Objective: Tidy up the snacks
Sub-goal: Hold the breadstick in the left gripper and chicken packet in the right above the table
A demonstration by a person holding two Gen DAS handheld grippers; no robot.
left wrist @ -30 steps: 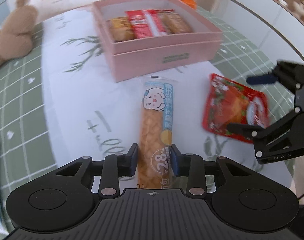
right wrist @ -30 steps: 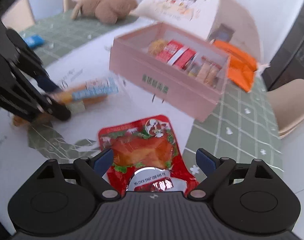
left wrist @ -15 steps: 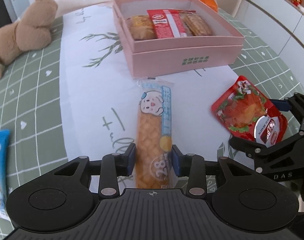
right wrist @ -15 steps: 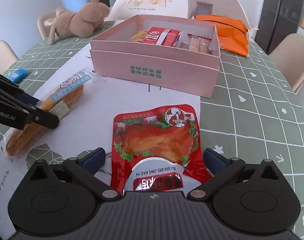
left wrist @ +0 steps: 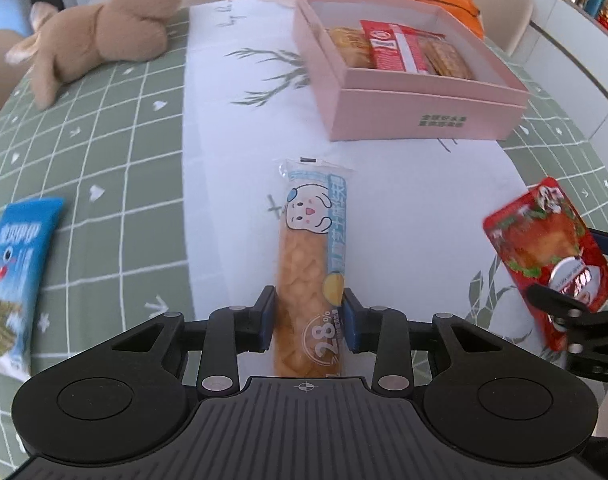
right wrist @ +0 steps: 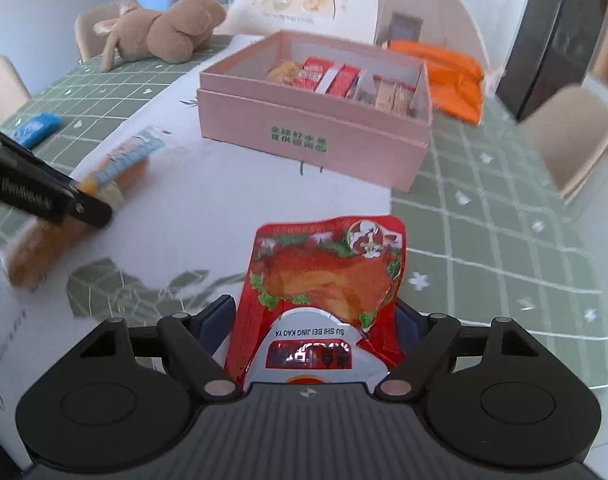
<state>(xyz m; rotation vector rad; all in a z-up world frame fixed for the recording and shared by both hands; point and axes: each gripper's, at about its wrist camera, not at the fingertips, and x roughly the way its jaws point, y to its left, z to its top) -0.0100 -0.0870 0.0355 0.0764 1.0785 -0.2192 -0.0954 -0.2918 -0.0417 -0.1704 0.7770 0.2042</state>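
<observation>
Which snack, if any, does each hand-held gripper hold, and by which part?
Left hand-held gripper: closing on the long bread stick pack at its near end. Right hand-held gripper: closing around the red roast duck pouch at its near end.

The left tool [left wrist: 309, 318] is closing, its blue pads against a long clear-wrapped orange bread stick packet [left wrist: 310, 256] on the white-runnered tabletop [left wrist: 224, 184]. Beyond stands an open pink cardboard box [left wrist: 420, 116]; a red foil pouch [left wrist: 544, 256] lies right.

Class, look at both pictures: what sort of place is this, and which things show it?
Most likely a home dining room: a table under a green checked tablecloth, beige dining chairs around it, and a plush rabbit lying by a pink snack box.
</observation>
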